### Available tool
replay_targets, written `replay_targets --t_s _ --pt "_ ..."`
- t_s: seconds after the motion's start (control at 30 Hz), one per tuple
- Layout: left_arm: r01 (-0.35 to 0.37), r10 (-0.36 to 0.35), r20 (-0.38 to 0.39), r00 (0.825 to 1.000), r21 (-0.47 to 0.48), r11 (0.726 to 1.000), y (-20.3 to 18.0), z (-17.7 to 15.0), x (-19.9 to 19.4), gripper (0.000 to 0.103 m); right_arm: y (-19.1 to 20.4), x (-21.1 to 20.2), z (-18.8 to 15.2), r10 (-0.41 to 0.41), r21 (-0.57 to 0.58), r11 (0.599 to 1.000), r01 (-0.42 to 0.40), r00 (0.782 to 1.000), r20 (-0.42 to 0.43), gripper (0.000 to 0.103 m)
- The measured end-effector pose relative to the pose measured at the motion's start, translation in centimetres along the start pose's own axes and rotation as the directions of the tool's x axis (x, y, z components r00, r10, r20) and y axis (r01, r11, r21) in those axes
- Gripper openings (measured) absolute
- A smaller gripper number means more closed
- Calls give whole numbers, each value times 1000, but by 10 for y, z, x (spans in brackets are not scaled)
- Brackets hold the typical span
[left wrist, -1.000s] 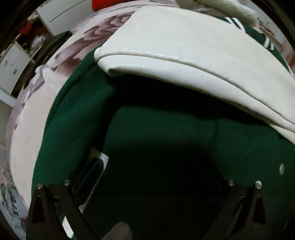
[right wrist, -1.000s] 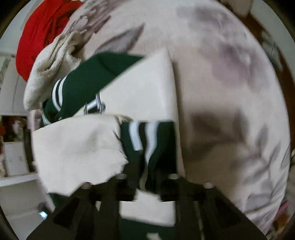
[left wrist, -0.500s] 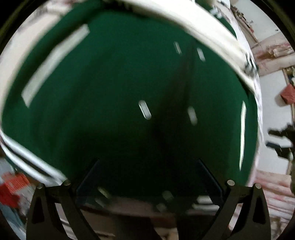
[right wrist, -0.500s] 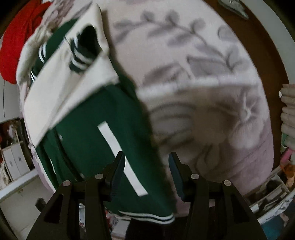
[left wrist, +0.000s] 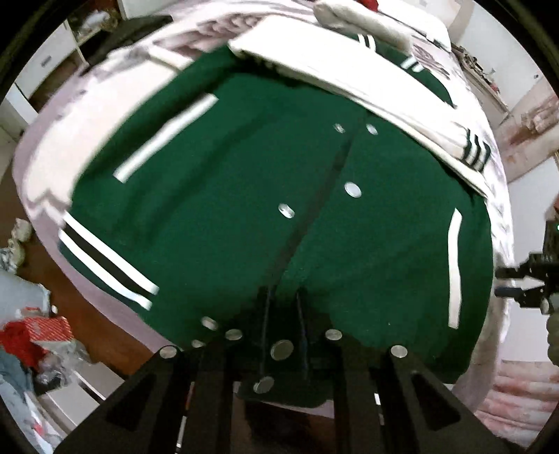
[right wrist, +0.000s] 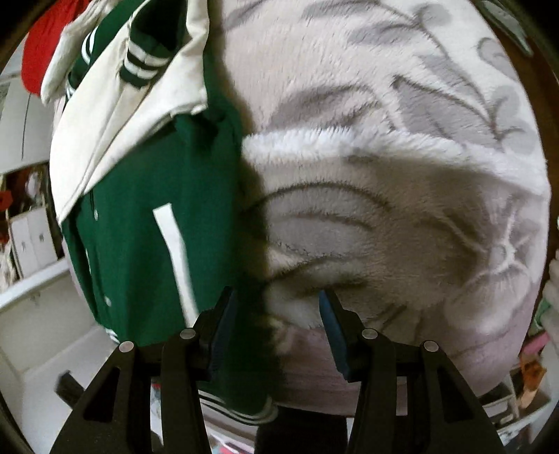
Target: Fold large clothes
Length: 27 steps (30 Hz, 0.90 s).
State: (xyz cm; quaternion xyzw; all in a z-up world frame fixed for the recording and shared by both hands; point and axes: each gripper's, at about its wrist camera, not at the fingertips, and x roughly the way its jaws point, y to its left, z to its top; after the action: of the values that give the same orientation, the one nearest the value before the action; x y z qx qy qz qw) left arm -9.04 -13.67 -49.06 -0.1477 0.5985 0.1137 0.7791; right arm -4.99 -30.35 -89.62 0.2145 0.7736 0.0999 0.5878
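Observation:
A green varsity jacket (left wrist: 244, 209) with cream sleeves (left wrist: 367, 80) folded across its upper part lies on a fluffy blanket. Silver snaps run down its front and white pocket strips show on both sides. My left gripper (left wrist: 283, 352) sits at the middle of the striped hem; its jaws look shut on the hem fabric. My right gripper (right wrist: 276, 314) is open at the jacket's right hem corner (right wrist: 244, 349), with the jacket edge and blanket between its fingers. The jacket also fills the left of the right wrist view (right wrist: 139, 227).
The white blanket with grey leaf print (right wrist: 384, 174) covers the bed. A red garment (right wrist: 38, 45) and a cream garment (left wrist: 349, 14) lie at the far end. Clutter and a red box (left wrist: 42, 331) sit on the floor at left. White cabinets (right wrist: 31, 244) stand beyond.
Both grippers pulled back from the sleeves to the hem. The right gripper let go of the striped cuff and is open. The left view went from close-up fabric to the whole jacket front.

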Motion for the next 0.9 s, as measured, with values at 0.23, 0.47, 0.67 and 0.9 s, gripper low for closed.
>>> replay_targets --t_s 0.23,0.47,0.67,0.9 --pt "4 -12 -114 993 -65 998 18 -6 76 17 -13 6 4 31 -34 999 -33 998 -56 51" --pt "-74 49 -135 990 -189 979 12 -35 38 27 -28 -7 35 205 15 979 -205 979 -13 55" --pt "-188 175 -80 981 -207 960 -10 -52 12 85 -11 20 76 307 10 952 -307 952 -14 45" --pt "-257 256 -34 966 -31 966 -81 -41 16 85 14 37 66 34 -149 988 -35 999 -7 5"
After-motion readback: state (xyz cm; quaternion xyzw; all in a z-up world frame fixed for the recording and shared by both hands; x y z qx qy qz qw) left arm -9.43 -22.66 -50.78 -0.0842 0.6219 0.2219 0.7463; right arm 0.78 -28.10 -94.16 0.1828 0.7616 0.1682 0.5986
